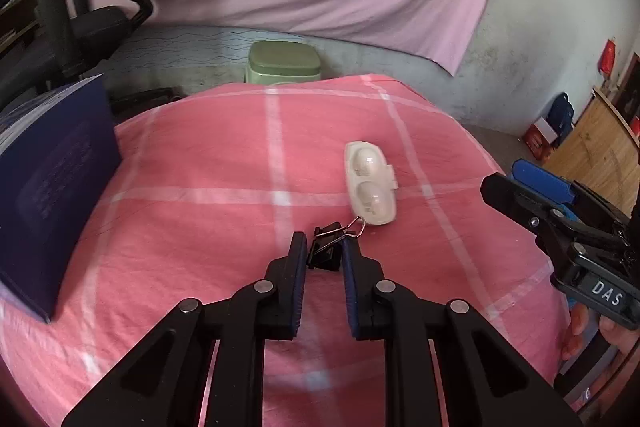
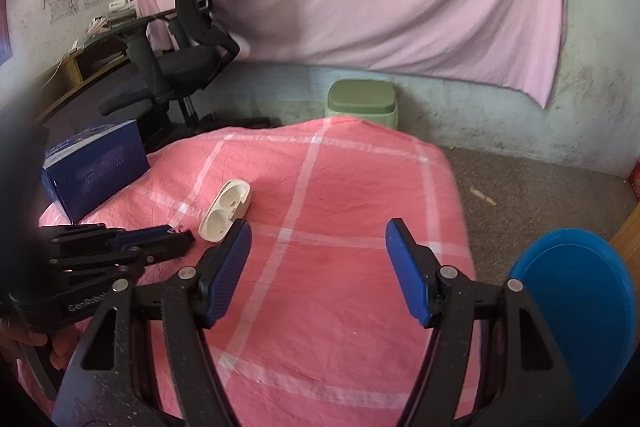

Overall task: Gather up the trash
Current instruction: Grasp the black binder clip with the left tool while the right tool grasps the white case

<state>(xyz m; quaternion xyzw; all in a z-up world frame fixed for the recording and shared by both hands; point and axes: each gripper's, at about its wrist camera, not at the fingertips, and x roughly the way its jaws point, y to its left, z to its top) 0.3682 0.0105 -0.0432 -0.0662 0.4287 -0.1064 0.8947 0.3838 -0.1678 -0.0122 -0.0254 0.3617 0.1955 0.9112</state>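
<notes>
On the pink cloth (image 1: 200, 163) there are one black binder clip (image 1: 326, 251), one white plastic tray (image 1: 370, 183) with two hollows and one dark blue box (image 1: 52, 195), and behind stands one green bin (image 1: 284, 63).

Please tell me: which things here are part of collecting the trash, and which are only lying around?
Belong to the job:
- binder clip, between the left gripper fingers
- white plastic tray on the pink cloth
- green bin, probably for the trash
- right gripper, open

Just lying about:
- blue box
- office chair
- blue plate
</notes>
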